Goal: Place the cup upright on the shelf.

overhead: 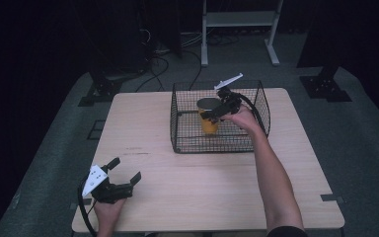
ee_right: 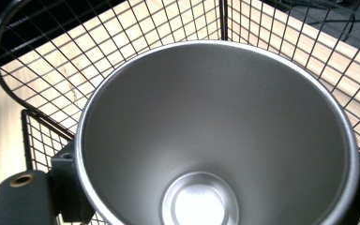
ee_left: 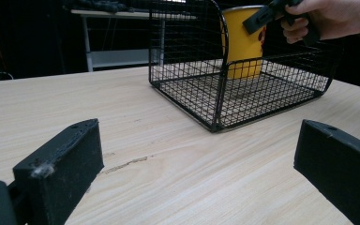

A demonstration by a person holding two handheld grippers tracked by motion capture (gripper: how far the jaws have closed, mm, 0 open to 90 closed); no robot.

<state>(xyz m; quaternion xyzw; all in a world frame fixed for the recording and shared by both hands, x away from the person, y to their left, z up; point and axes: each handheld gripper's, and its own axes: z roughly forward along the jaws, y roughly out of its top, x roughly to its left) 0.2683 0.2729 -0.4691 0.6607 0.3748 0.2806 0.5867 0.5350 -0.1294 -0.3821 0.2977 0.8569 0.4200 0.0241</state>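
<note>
The right claw [overhead: 216, 111] grips the yellow cup [overhead: 208, 122] upright inside the wire basket [overhead: 187, 143] near the desk's [overhead: 143, 133] far edge; a tilt could snag it on the mesh. The left claw [overhead: 124, 170] hovers open near the front left corner.

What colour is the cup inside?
Silvery grey metal inside the cup, best seen in the right gripper view.

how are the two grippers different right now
The left gripper hangs over the near left of the table with its jaws wide apart and nothing between them. The right gripper is raised inside the wire basket, its jaws closed around the yellow cup. Both are black, hand-held, and carry a pale plate.
</note>
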